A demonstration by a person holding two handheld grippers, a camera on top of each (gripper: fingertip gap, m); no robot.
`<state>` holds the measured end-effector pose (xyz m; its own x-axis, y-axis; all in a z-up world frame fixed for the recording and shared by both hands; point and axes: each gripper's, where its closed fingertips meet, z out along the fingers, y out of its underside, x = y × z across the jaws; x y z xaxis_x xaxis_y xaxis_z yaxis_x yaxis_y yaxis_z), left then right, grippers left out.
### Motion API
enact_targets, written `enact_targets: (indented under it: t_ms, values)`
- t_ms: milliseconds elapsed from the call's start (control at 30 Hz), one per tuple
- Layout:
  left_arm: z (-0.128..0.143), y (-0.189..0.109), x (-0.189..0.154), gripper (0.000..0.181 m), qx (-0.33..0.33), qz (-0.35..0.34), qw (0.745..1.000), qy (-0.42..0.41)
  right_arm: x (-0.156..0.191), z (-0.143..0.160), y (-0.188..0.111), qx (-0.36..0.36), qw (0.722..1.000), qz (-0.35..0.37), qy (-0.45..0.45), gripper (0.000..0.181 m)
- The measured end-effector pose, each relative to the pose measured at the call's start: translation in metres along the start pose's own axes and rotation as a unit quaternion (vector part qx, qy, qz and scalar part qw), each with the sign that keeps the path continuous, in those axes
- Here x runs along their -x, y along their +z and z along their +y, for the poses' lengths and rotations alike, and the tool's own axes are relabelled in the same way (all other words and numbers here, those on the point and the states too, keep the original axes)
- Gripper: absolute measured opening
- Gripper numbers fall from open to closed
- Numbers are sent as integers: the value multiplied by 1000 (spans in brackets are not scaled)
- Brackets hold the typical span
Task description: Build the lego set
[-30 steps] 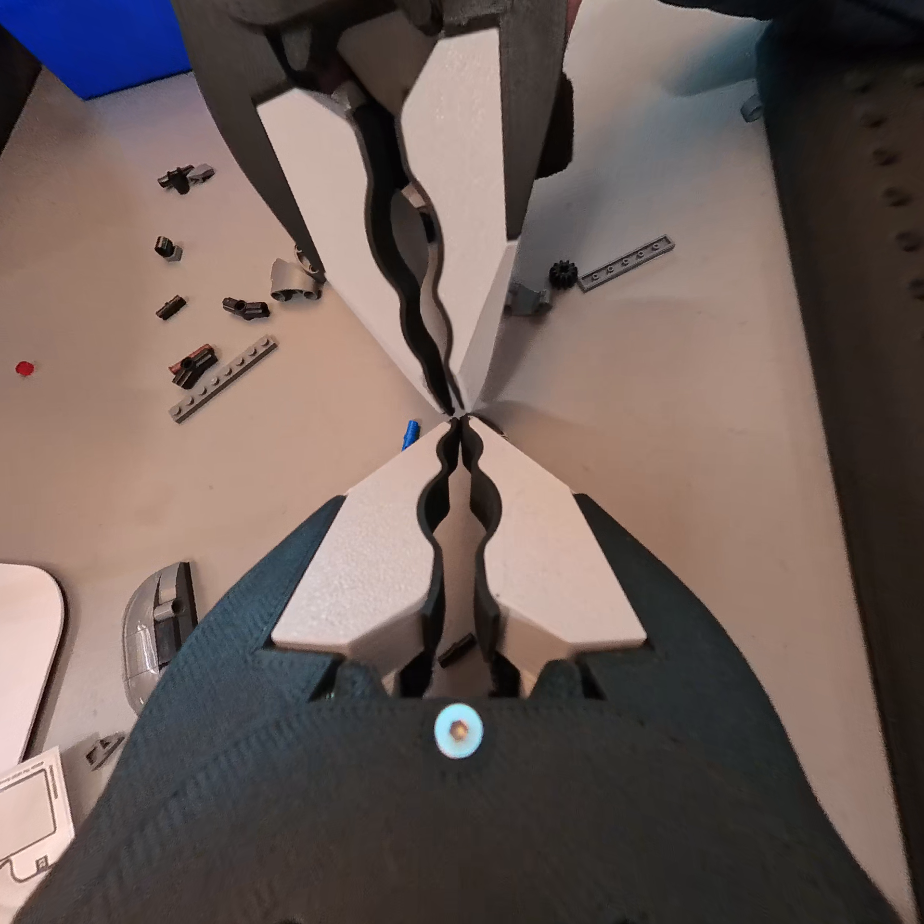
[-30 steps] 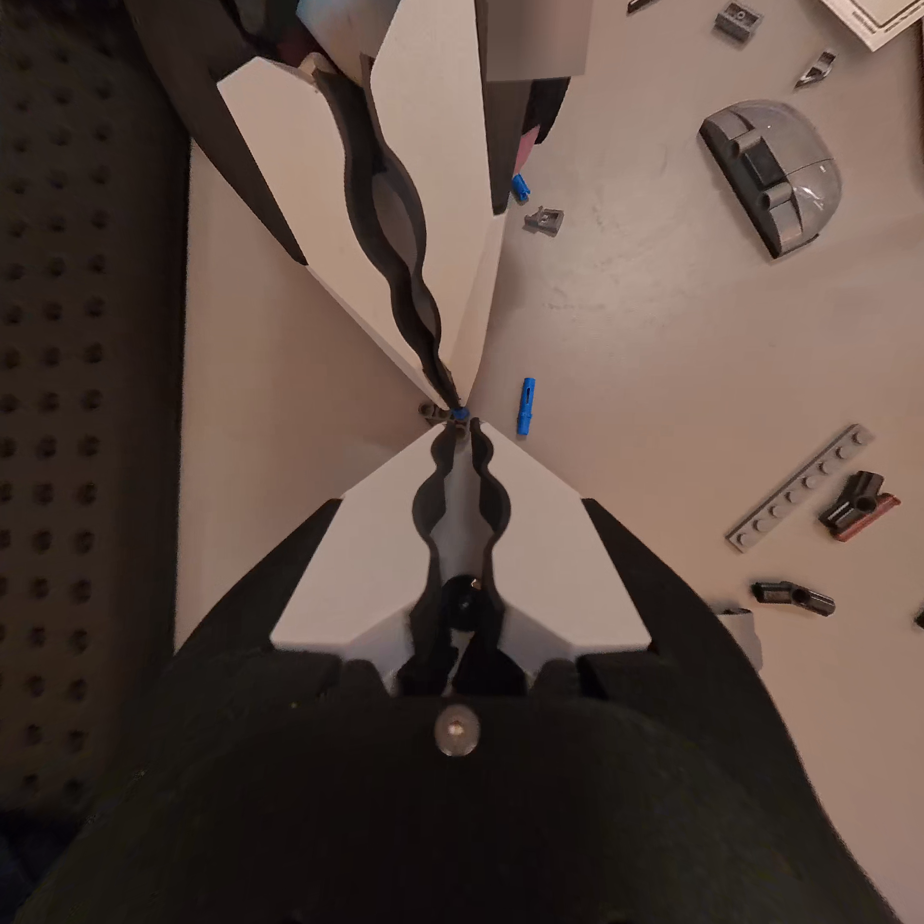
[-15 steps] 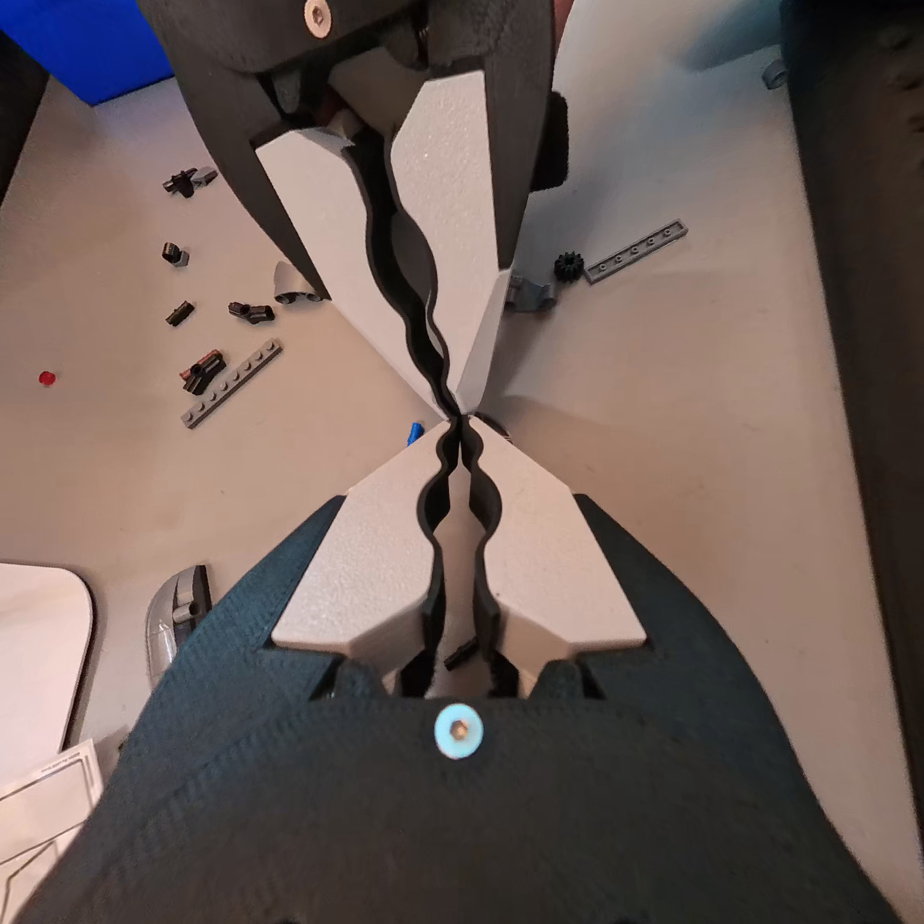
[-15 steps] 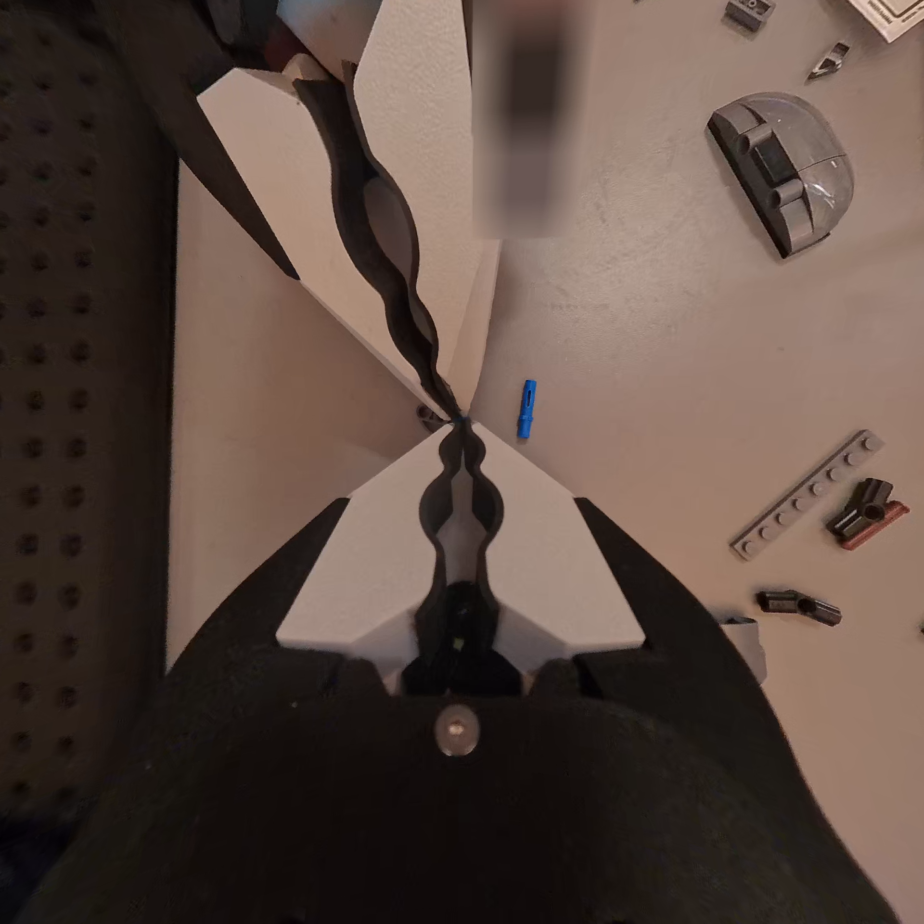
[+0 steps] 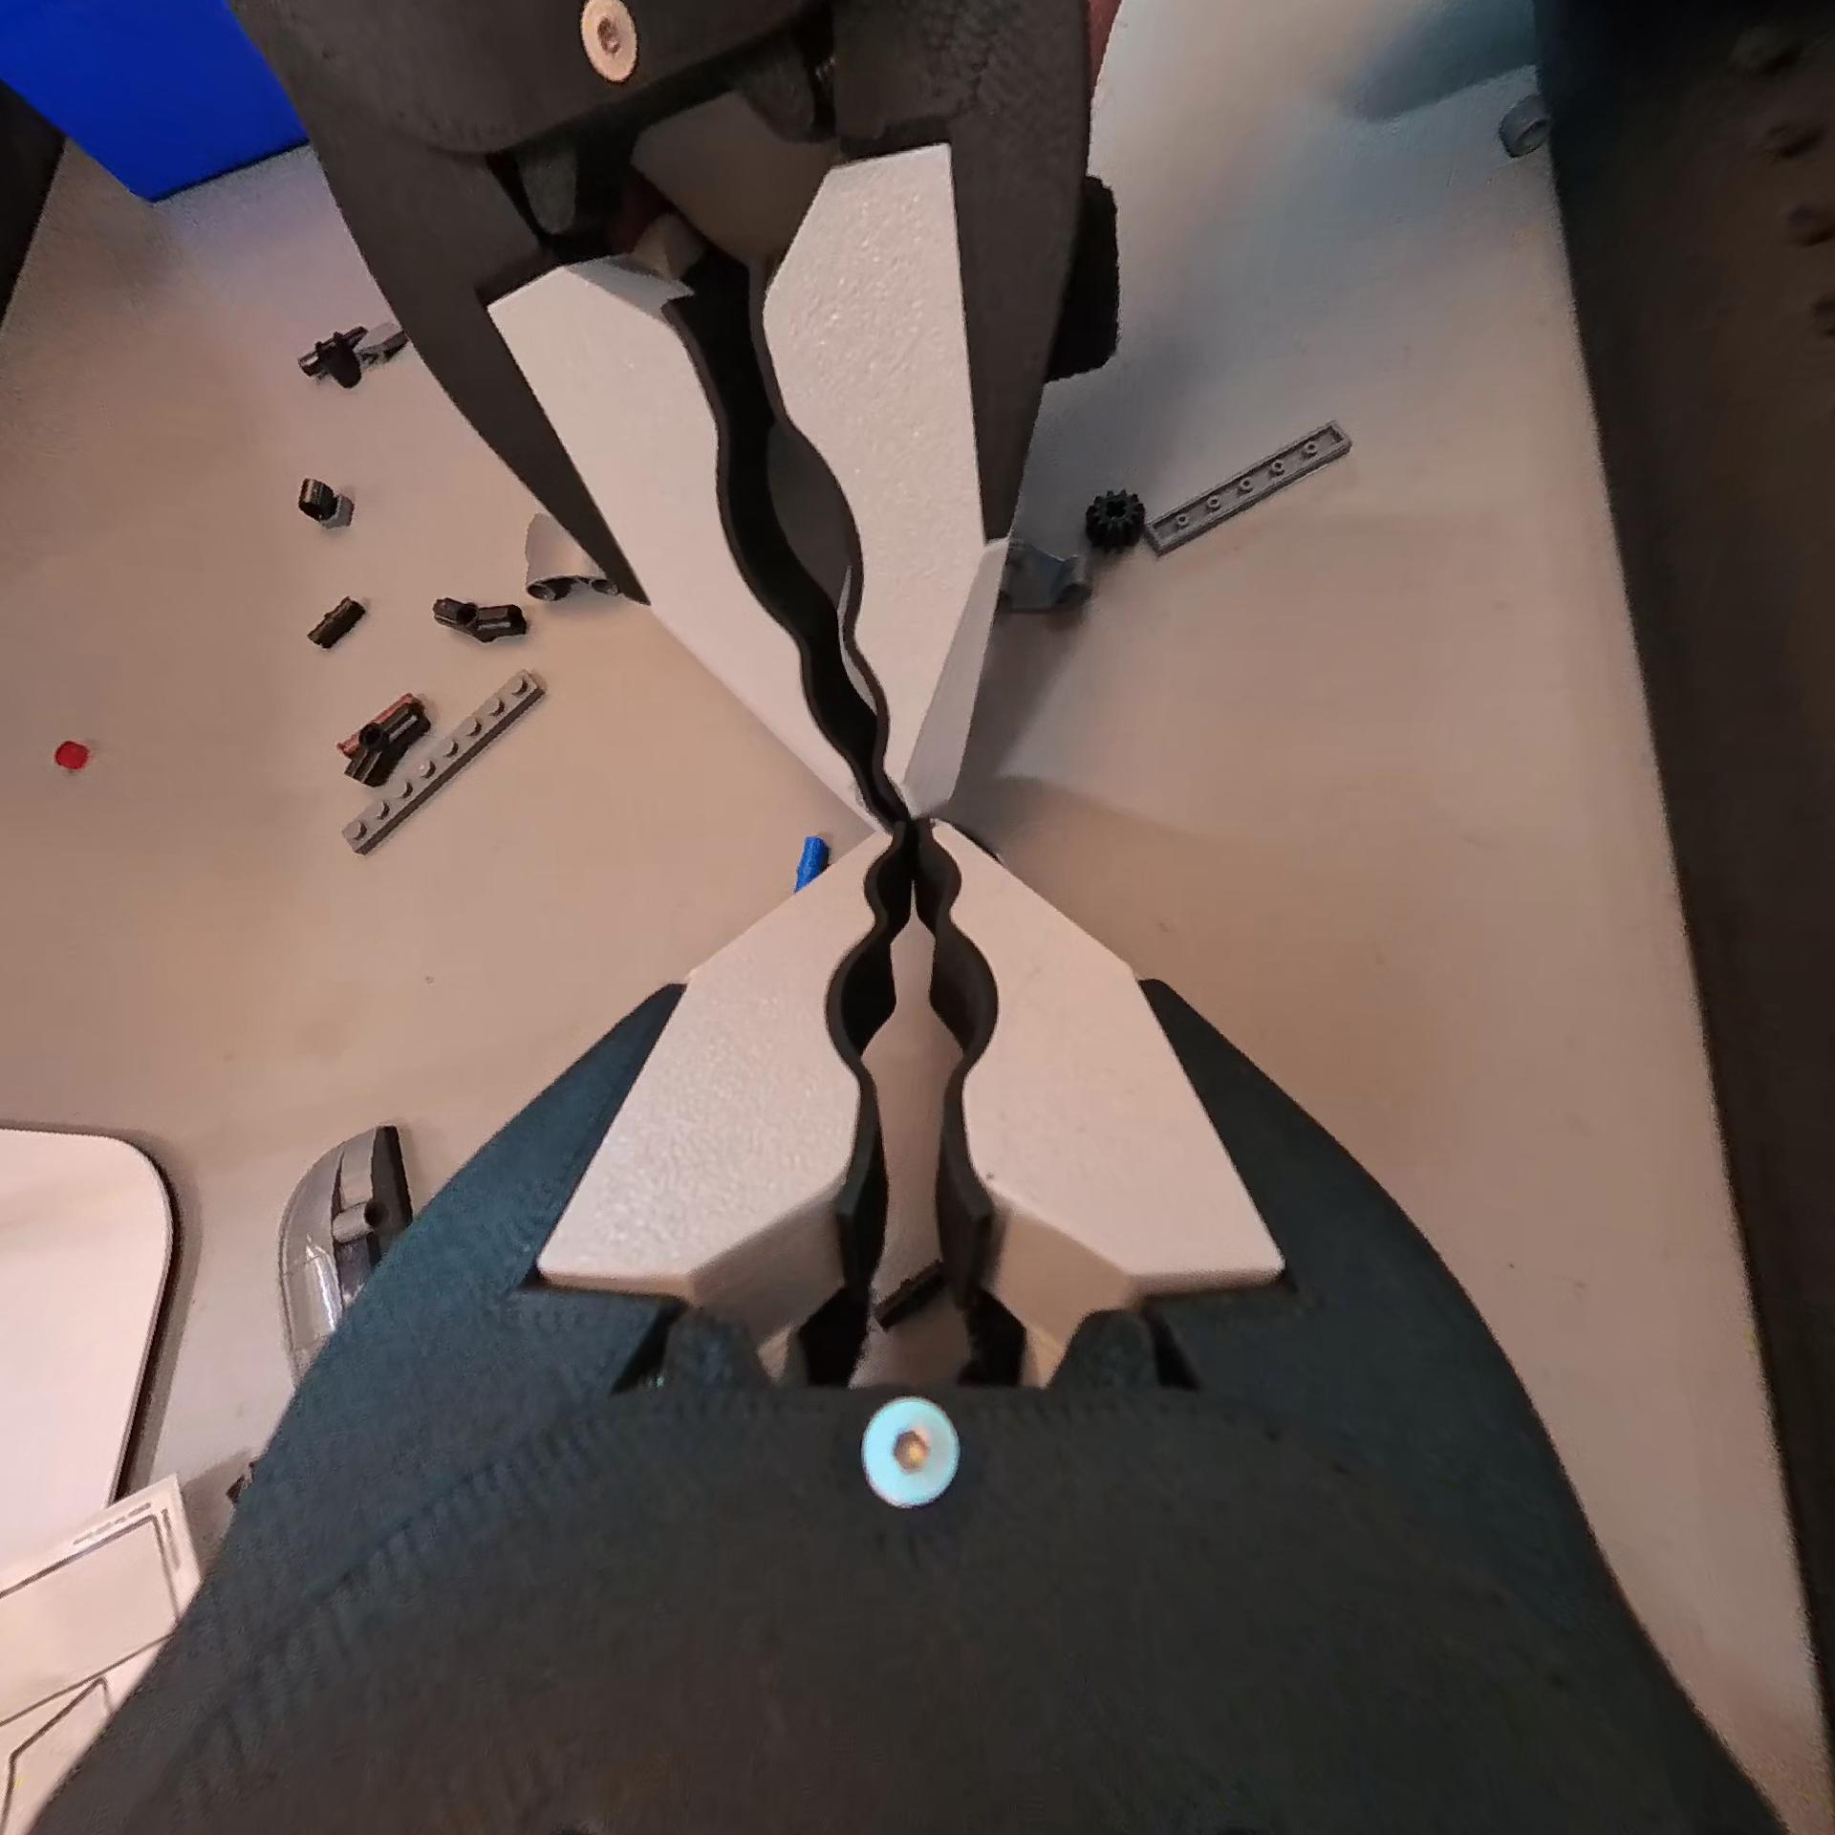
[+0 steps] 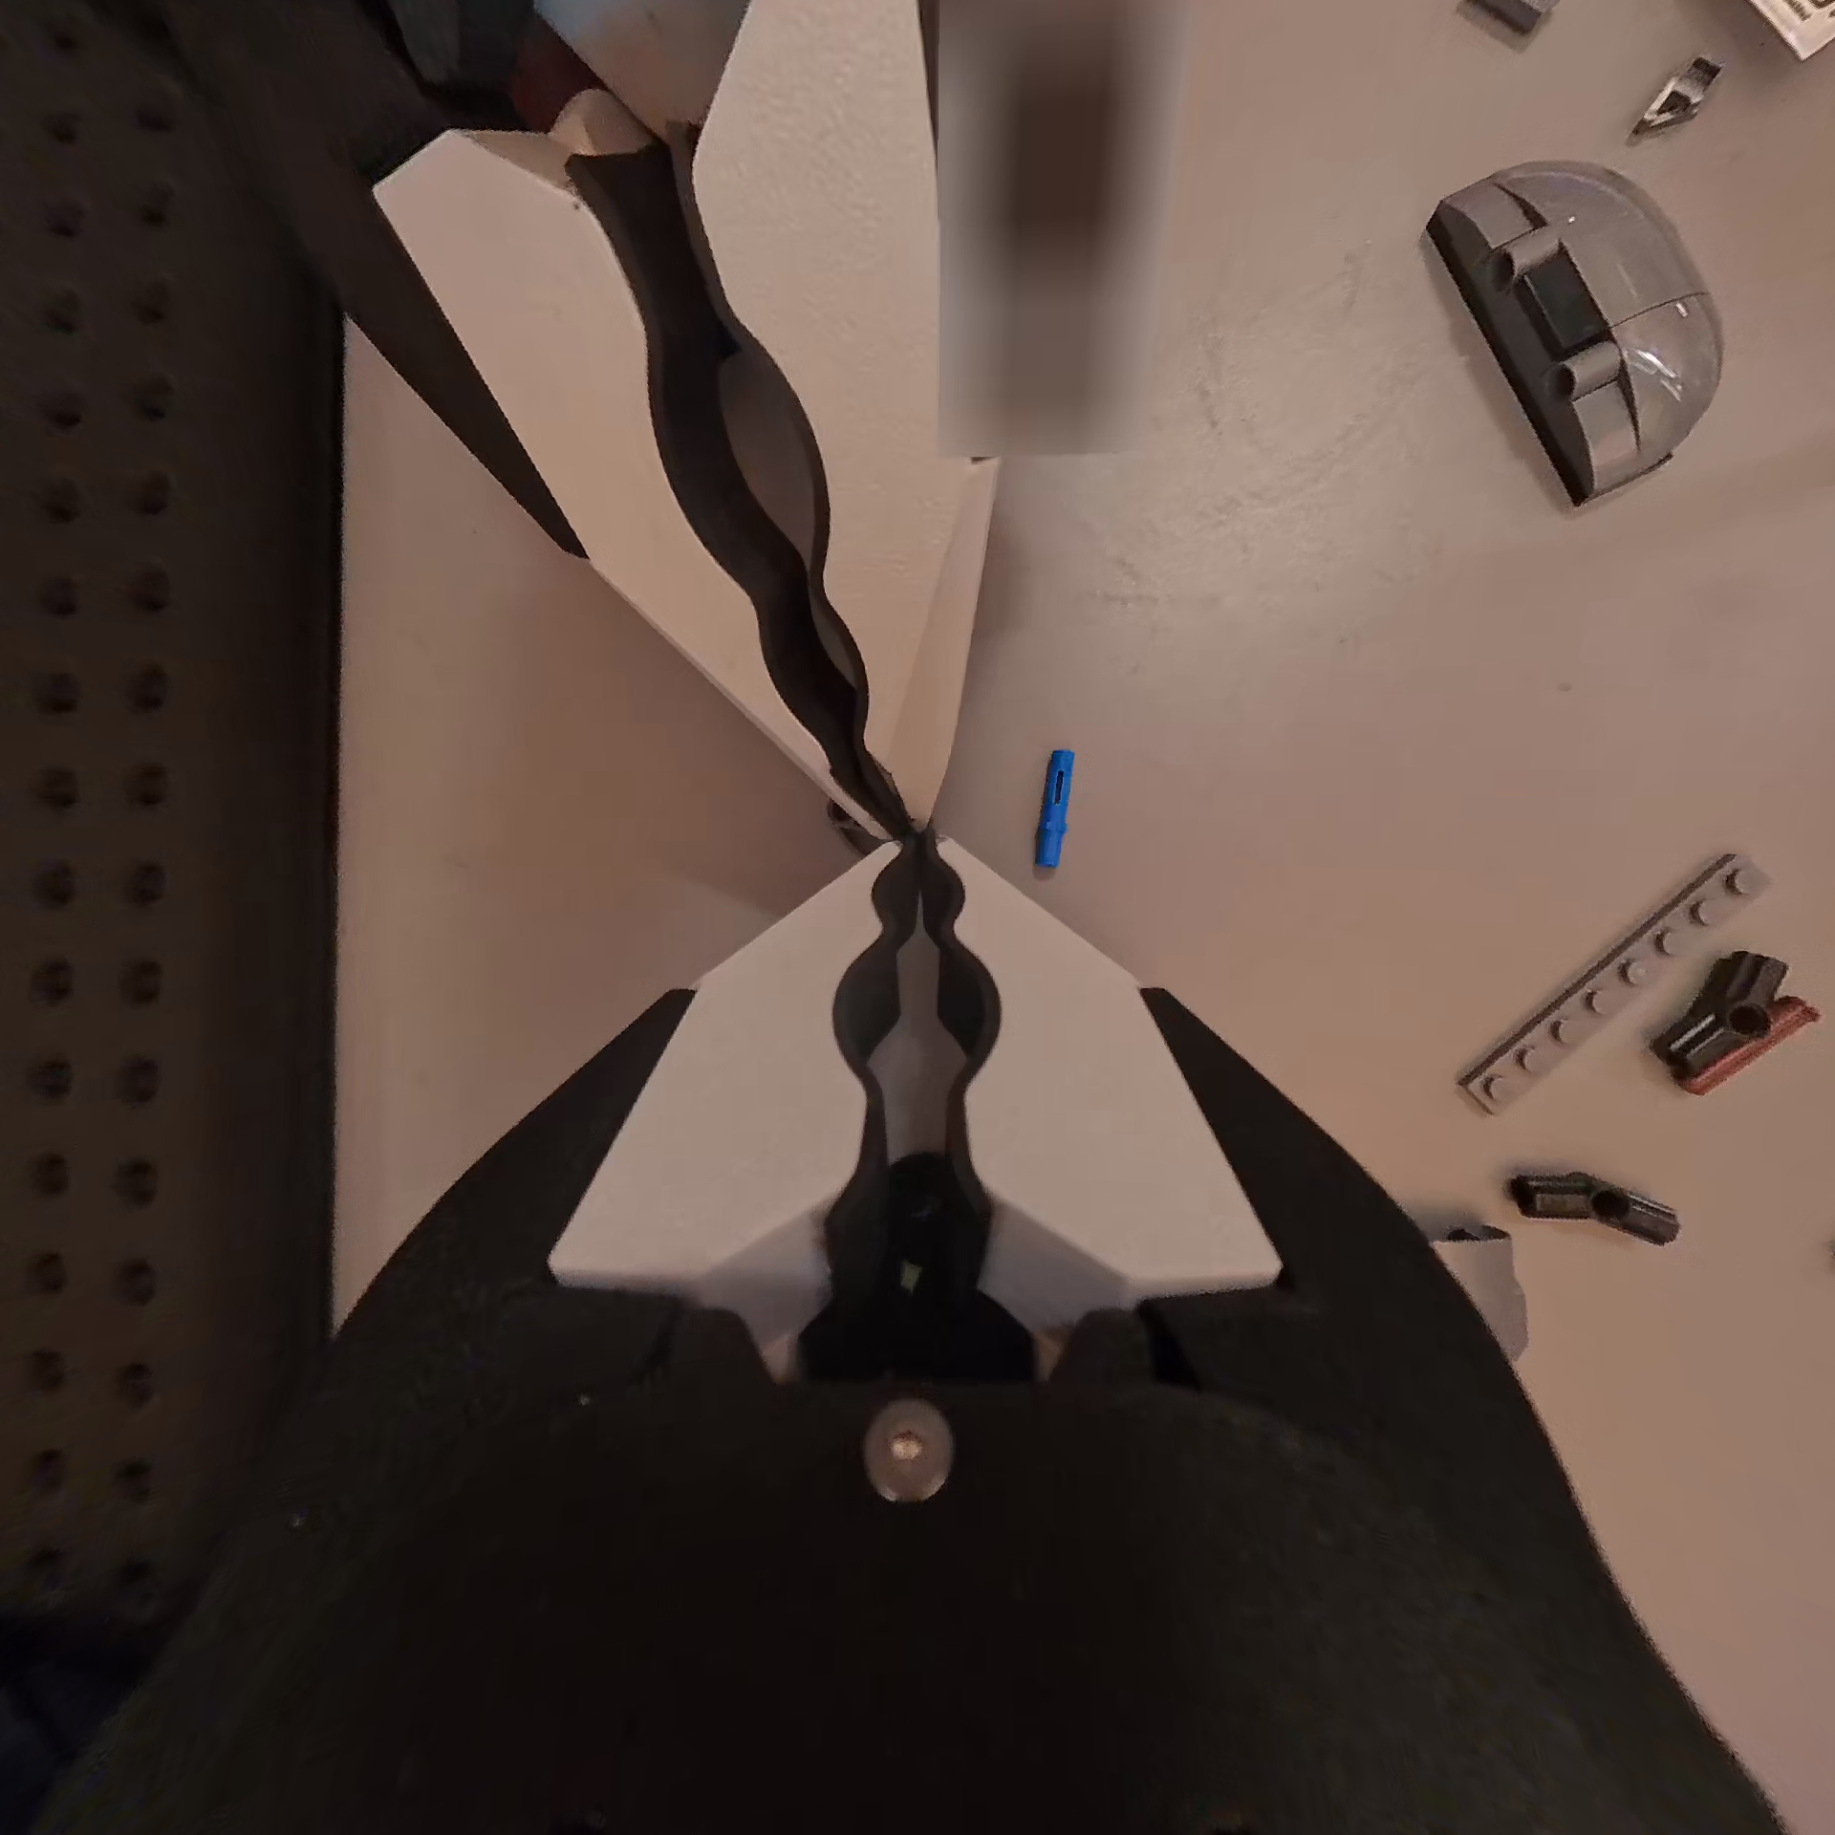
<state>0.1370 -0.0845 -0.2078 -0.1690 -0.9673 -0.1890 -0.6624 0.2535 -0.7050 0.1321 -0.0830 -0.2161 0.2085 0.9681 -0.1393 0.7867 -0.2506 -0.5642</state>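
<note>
My left gripper (image 5: 909,846) and my right gripper (image 6: 918,852) are both shut and meet tip to tip just above the beige table (image 5: 1241,894). In the left wrist view the right gripper (image 5: 899,809) comes down from the top. In the right wrist view the left gripper (image 6: 892,816) comes down from the top. A small dark piece (image 6: 844,820) shows at the left gripper's tip. The small blue pin at the right gripper's tip is hidden where the tips touch.
A loose blue pin (image 6: 1055,806) lies right of the tips. A grey curved canopy (image 6: 1579,328), a long grey plate (image 6: 1609,983), black connectors (image 6: 1594,1206), a second plate (image 5: 1251,487) and a black gear (image 5: 1110,516) lie around. A dark studded mat (image 6: 99,794) borders the table. My two grippers' fingertips are within a few centimetres of each other. The black gear (image 5: 1110,516) is about equally far from each gripper, around 9 cm.
The tips have pressed closer together, and the blue speck between them has gone out of sight. The right gripper has tilted more towards the left wrist camera.
</note>
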Motion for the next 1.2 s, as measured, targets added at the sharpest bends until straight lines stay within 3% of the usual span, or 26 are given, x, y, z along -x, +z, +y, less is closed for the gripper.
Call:
enact_targets:
  t_ms: [933,1100,1200]
  values:
    - [7,-7,4,0,-11,17,998,-60,-2,0,-5,-7,1000,7,4,0]
    - [-2,-17,6,0,-45,26,997,-62,-6,3,-8,-12,1000,10,9,3]
    - [5,-11,0,0,-24,40,997,-55,-7,5,-9,-12,1000,7,13,3]
